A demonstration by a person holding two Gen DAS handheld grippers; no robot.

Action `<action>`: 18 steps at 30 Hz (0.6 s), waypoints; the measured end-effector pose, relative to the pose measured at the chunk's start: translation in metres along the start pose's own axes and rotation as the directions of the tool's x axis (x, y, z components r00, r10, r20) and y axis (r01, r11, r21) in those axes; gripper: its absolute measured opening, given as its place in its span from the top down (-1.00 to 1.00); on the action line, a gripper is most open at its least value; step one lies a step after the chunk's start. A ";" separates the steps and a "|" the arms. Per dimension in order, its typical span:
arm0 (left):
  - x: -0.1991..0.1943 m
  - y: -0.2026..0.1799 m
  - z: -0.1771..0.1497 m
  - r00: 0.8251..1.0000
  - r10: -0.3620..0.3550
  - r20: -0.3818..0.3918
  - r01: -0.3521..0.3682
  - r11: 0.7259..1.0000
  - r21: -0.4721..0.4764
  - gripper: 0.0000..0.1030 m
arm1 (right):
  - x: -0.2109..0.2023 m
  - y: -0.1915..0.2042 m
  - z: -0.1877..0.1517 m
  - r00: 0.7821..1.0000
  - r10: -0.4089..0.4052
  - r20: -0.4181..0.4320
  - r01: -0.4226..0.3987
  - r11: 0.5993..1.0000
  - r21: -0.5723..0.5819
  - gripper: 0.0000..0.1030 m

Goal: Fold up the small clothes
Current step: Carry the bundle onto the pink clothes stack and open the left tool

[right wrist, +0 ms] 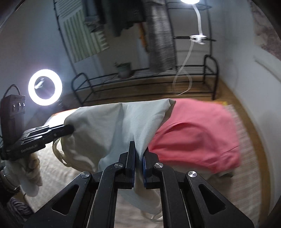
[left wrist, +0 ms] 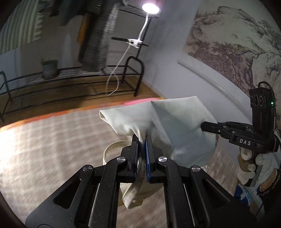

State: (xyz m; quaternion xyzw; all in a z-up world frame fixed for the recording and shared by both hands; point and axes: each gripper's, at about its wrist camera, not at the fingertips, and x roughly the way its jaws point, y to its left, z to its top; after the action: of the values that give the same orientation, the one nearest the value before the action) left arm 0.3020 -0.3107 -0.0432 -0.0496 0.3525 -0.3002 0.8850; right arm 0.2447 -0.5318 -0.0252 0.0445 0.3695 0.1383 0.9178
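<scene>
A small pale mint-white garment [left wrist: 168,126] hangs in the air between both grippers, above the table. My left gripper [left wrist: 141,138] is shut on one side of it; its cream waistband [left wrist: 133,194] droops below the fingers. My right gripper [right wrist: 139,152] is shut on the other side of the same garment [right wrist: 112,129]. Each gripper shows in the other's view: the right one [left wrist: 204,126] at the right, the left one [right wrist: 70,129] at the left. A pink garment [right wrist: 196,136] lies on the table behind the pale one.
The table wears a beige woven cloth [left wrist: 52,143]. Behind it stand a black metal rack [left wrist: 70,82] with hanging clothes and a plant pot [left wrist: 50,68], a clip lamp [left wrist: 150,8] and a ring light [right wrist: 45,87]. A wall with a landscape mural [left wrist: 237,45] is at right.
</scene>
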 end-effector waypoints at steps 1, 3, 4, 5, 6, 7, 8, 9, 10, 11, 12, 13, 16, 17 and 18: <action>0.011 -0.006 0.006 1.000 -0.004 0.003 0.004 1.000 0.000 0.91 | 0.000 -0.010 0.005 1.000 -0.016 0.008 0.016 1.000 0.002 0.90; 0.033 -0.018 0.018 1.000 -0.010 0.009 0.010 1.000 -0.002 0.91 | -0.002 -0.031 0.010 0.999 -0.047 0.019 0.047 0.999 0.007 0.90; 0.043 -0.024 0.023 1.000 -0.014 0.012 0.014 1.000 -0.003 0.91 | -0.001 -0.038 0.013 0.998 -0.063 0.023 0.063 0.998 0.009 0.90; 0.054 -0.030 0.027 1.000 -0.016 0.013 0.016 1.000 0.000 0.91 | 0.000 -0.047 0.018 0.997 -0.076 0.029 0.076 0.997 0.010 0.90; 0.064 -0.037 0.032 1.000 -0.014 0.014 0.014 1.000 0.006 0.91 | -0.001 -0.056 0.021 0.995 -0.090 0.036 0.090 0.996 0.014 0.90; 0.073 -0.042 0.035 1.000 -0.011 0.015 0.010 1.000 0.013 0.91 | 0.000 -0.064 0.024 0.994 -0.100 0.041 0.099 0.995 0.018 0.90; 0.080 -0.045 0.037 1.000 -0.008 0.015 0.007 1.000 0.019 0.91 | 0.001 -0.072 0.027 0.993 -0.111 0.045 0.110 0.994 0.024 0.90; 0.089 -0.048 0.039 1.000 -0.005 0.012 0.005 1.000 0.024 0.91 | 0.004 -0.081 0.031 0.991 -0.122 0.046 0.121 0.992 0.031 0.90; 0.098 -0.050 0.040 1.000 -0.003 0.008 0.003 1.000 0.023 0.91 | 0.008 -0.090 0.034 0.990 -0.135 0.044 0.133 0.990 0.039 0.90; 0.105 -0.051 0.041 1.000 0.001 0.006 -0.001 1.000 0.022 0.91 | 0.011 -0.097 0.037 0.989 -0.143 0.041 0.141 0.989 0.044 0.90; 0.113 -0.052 0.042 1.000 0.005 0.002 -0.005 1.000 0.019 0.91 | 0.016 -0.103 0.039 0.988 -0.151 0.038 0.149 0.988 0.048 0.90; 0.119 -0.052 0.041 1.000 0.007 -0.002 -0.007 1.000 0.017 0.91 | 0.020 -0.108 0.040 0.987 -0.156 0.035 0.154 0.987 0.049 0.90; 0.138 -0.052 0.038 1.000 0.017 -0.025 -0.017 1.000 0.010 0.90 | 0.037 -0.120 0.042 0.986 -0.167 0.023 0.166 0.985 0.053 0.90; 0.143 -0.051 0.036 0.999 0.018 -0.035 -0.018 1.000 0.009 0.90 | 0.042 -0.124 0.042 0.985 -0.171 0.016 0.170 0.984 0.054 0.90; 0.146 -0.049 0.034 0.999 0.017 -0.045 -0.016 1.000 0.010 0.90 | 0.048 -0.127 0.041 0.984 -0.180 0.008 0.179 0.982 0.053 0.90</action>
State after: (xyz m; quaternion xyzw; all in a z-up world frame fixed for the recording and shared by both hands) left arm 0.3832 -0.4378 -0.0902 -0.0355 0.3711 -0.2957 0.8795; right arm 0.3342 -0.6387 -0.0508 0.0357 0.3698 0.0451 0.9273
